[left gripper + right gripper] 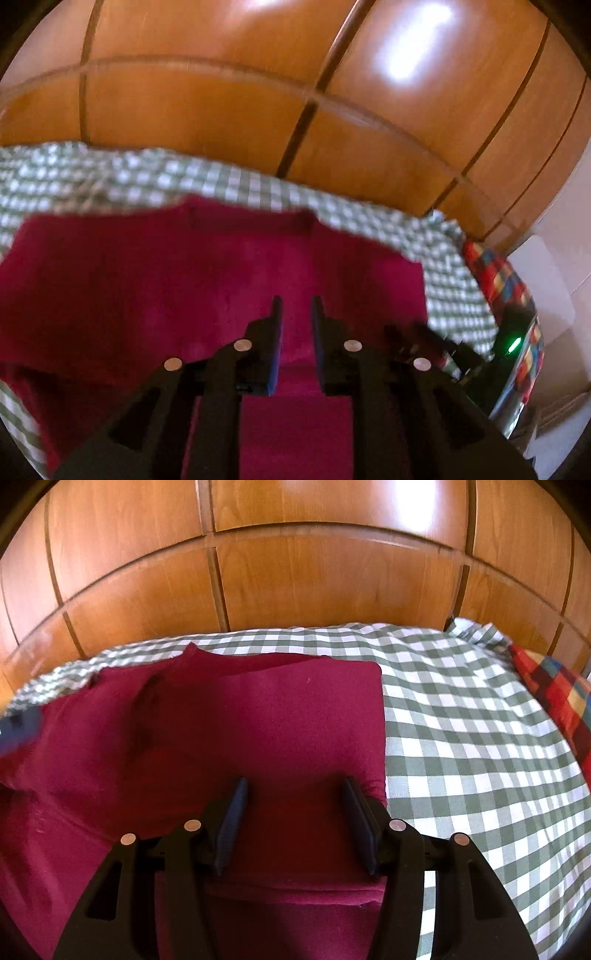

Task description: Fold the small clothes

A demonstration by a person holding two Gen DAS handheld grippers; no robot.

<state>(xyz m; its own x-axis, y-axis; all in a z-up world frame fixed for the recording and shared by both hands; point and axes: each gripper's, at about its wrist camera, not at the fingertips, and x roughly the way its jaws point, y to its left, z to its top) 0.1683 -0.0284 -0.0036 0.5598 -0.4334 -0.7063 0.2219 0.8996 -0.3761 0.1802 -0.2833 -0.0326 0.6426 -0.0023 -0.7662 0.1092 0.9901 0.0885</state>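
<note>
A dark red garment (pixel 207 273) lies spread on a green-and-white checked bed cover (pixel 221 184). My left gripper (pixel 297 306) hovers over the garment's middle, its jaws a narrow gap apart with nothing between them. In the right wrist view the same garment (pixel 229 723) is folded, with a straight right edge and a layered front edge. My right gripper (pixel 293 788) is wide open over the garment's right front corner, holding nothing. The other gripper shows as a dark blur at the left edge (pixel 20 725).
Wooden wardrobe panels (pixel 295 572) stand right behind the bed. A multicoloured checked blanket (pixel 554 694) lies at the bed's right edge, also in the left wrist view (pixel 509 284). The bare checked cover (pixel 480 738) stretches right of the garment.
</note>
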